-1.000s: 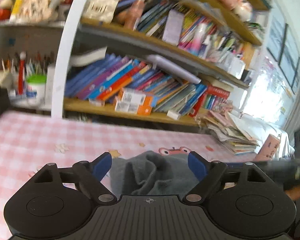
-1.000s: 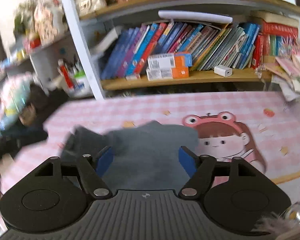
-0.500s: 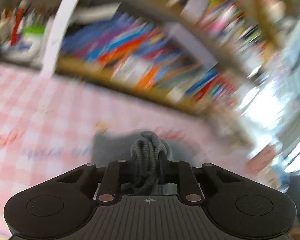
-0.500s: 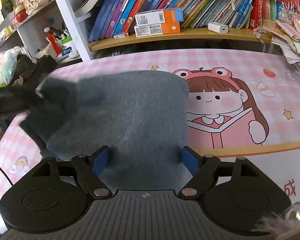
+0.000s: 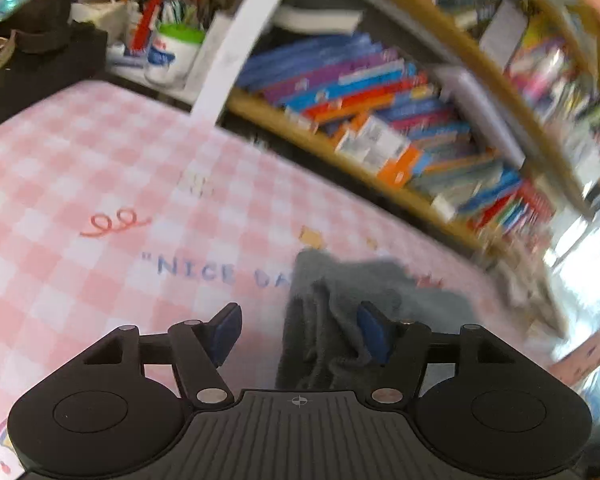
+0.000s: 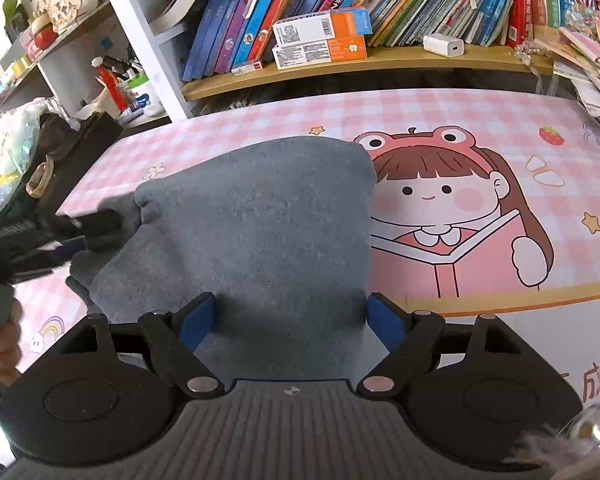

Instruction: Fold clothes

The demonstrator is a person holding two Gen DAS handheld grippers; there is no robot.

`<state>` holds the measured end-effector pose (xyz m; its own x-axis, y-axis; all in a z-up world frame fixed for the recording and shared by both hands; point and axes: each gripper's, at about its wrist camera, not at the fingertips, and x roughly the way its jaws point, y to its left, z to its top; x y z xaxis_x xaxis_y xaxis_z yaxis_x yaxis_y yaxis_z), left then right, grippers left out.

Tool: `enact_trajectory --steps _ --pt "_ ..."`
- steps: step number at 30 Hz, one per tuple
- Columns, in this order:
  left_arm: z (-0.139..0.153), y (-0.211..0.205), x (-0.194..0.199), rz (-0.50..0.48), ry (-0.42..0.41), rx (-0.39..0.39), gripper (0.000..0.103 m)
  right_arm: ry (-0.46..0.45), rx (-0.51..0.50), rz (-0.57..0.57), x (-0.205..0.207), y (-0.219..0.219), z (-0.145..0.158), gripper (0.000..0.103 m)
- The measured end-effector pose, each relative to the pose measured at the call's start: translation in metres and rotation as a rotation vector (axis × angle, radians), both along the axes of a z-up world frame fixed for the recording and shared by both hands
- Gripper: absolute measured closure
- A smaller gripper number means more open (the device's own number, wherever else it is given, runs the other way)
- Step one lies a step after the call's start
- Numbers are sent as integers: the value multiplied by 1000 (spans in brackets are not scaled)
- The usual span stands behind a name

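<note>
A grey knit garment (image 6: pixel 260 232) lies folded into a rough rectangle on the pink checked mat (image 6: pixel 440 120) covering the desk, filling the centre of the right wrist view; it is probably laid flat so the next fold can be made cleanly. The right tool (image 6: pixel 288 320) hangs over its near edge at the lower centre of the frame, fingers spread wide with nothing between them, the cloth's edge lying just beyond the blue pads (image 6: pixel 198 318).

In the left wrist view the left tool (image 5: pixel 300 332) is also spread wide and grips nothing. The garment's bunched, ridged end (image 5: pixel 340 320) sits right of centre, touching or overlapping the right-hand pad (image 5: pixel 374 334), which suggests this tool is working the loose left corner. Blur hides finer detail there.
</note>
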<state>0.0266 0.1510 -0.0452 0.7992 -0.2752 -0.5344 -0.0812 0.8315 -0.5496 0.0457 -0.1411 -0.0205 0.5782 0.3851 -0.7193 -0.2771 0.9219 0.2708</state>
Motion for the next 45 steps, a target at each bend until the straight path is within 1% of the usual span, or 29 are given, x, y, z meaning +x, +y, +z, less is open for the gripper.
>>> enact_trajectory --steps 2,3,4,6,7,8,9,10,11,12,13,18,19,20,21,22,23,24,25,26,27,29,30,32,34,38,42,45 --pt "6 5 -6 11 -36 -41 36 -9 5 -5 0 -2 1 22" --pt "7 6 -5 7 -32 -62 35 -13 8 -10 0 -3 2 22" --pt "5 6 -4 -3 -12 -76 35 -18 11 -14 0 -4 3 22" --pt "0 2 3 -18 55 -85 36 -17 21 -26 2 -7 3 22" --pt "-4 0 4 -21 81 -95 38 -12 23 -31 3 -7 3 22" --pt "-8 -2 5 -25 108 -106 43 -7 25 -35 4 -8 2 22" --pt "-5 -2 4 -29 94 -109 54 -2 27 -40 5 -9 1 22" --pt "-3 -2 3 -33 79 -112 73 -1 28 -40 5 -9 1 22" --pt "0 -2 1 -38 63 -115 82 -2 27 -39 4 -9 1 22" --pt "3 -2 0 -42 48 -117 87 -4 22 -40 4 -9 1 22" --pt "6 -2 -1 -46 32 -120 89 -5 23 -41 4 -9 2 22" --pt "20 -1 -7 -68 -45 -134 89 -6 35 -41 3 -10 2 22" --pt "8 0 -3 -48 22 -124 89 -2 32 -39 3 -10 1 22" --pt "-6 1 1 -33 83 -128 86 2 29 -37 3 -9 0 22" --pt "-19 4 1 -22 114 -152 85 5 33 -35 3 -9 0 22" --pt "-24 6 0 -7 112 -167 79 8 37 -32 3 -9 0 22" --pt "-25 8 0 2 116 -178 76 7 35 -32 3 -8 0 22" --pt "-22 9 1 6 119 -189 76 7 33 -33 3 -8 1 22" --pt "-18 9 1 4 121 -188 71 7 34 -36 3 -9 1 22" --pt "-14 9 2 10 122 -171 64 11 41 -42 3 -10 1 22" --pt "-10 9 1 20 115 -152 61 15 47 -47 4 -12 0 22" --pt "0 9 -2 32 86 -134 41 22 62 -61 5 -15 1 22" --pt "5 9 -3 34 71 -131 36 25 75 -73 5 -18 2 22" --pt "11 7 -6 4 36 -131 23 36 110 -98 7 -24 3 22" --pt "9 3 -5 -46 56 -123 20 62 157 -128 10 -31 2 22" --pt "-8 -6 0 -82 152 -123 20 138 223 -168 17 -41 -6 22" --pt "-16 -10 9 -112 173 -149 20 206 283 -184 24 -45 -17 21" --pt "-23 -14 21 -134 220 -167 22 277 363 -197 32 -47 -27 21"
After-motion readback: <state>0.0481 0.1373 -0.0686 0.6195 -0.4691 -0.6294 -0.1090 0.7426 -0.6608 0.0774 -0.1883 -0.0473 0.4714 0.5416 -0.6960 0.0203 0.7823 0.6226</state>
